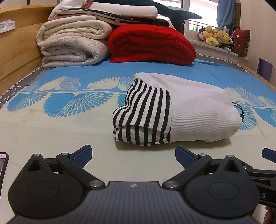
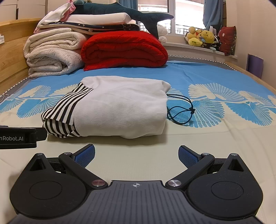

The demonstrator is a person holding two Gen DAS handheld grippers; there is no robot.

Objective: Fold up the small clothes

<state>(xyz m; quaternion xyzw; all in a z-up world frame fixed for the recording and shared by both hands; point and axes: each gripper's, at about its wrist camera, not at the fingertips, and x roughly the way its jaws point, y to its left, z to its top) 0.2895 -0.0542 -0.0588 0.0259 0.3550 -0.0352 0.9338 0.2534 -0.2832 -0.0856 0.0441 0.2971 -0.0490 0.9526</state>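
Observation:
A small garment, white with black-and-white striped sleeves, lies folded in a thick bundle on the bed sheet. Its striped part faces left. A dark blue drawstring trails out from its right side. My left gripper is open, just short of the bundle's near left corner, with nothing between its blue pads. My right gripper is open too, a little in front of the bundle's near edge and empty. The left gripper's body shows at the right wrist view's left edge.
Folded cream blankets and a red quilt are stacked at the head of the bed, with more bedding and a dark plush shark on top. Soft toys sit on the windowsill. A wooden bed frame runs along the left.

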